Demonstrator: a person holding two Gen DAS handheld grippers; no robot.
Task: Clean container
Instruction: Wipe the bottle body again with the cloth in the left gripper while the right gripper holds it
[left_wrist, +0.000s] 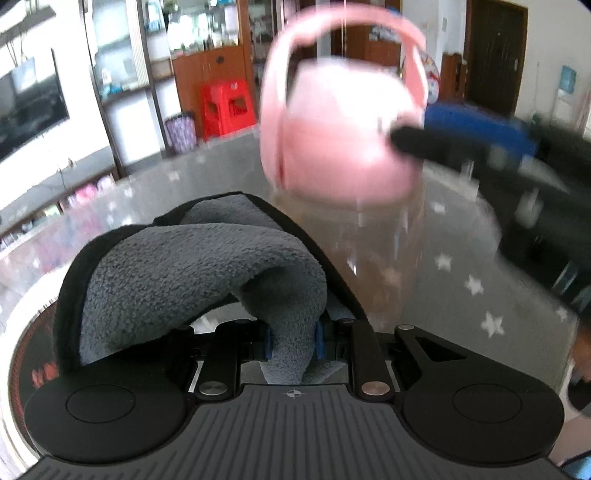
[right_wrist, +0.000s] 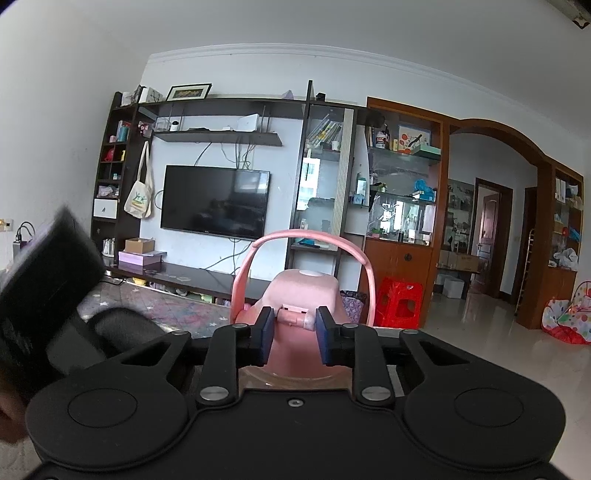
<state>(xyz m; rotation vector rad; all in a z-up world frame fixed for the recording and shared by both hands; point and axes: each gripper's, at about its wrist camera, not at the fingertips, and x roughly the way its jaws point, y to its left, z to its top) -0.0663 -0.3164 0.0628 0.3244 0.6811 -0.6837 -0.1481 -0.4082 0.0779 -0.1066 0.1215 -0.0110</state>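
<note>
The container is a clear bottle with a pink lid and a pink carry loop. It is blurred in the left wrist view, held up ahead of my left gripper. My left gripper is shut on a grey cloth with black edging, bunched in front of the fingers. My right gripper is shut on the pink lid; its loop arches above. In the left wrist view the right gripper's fingers reach the lid from the right.
A glass table top with star marks lies under the bottle. Behind stand a TV, shelves, a wooden cabinet and a red stool. The blurred left gripper fills the left of the right wrist view.
</note>
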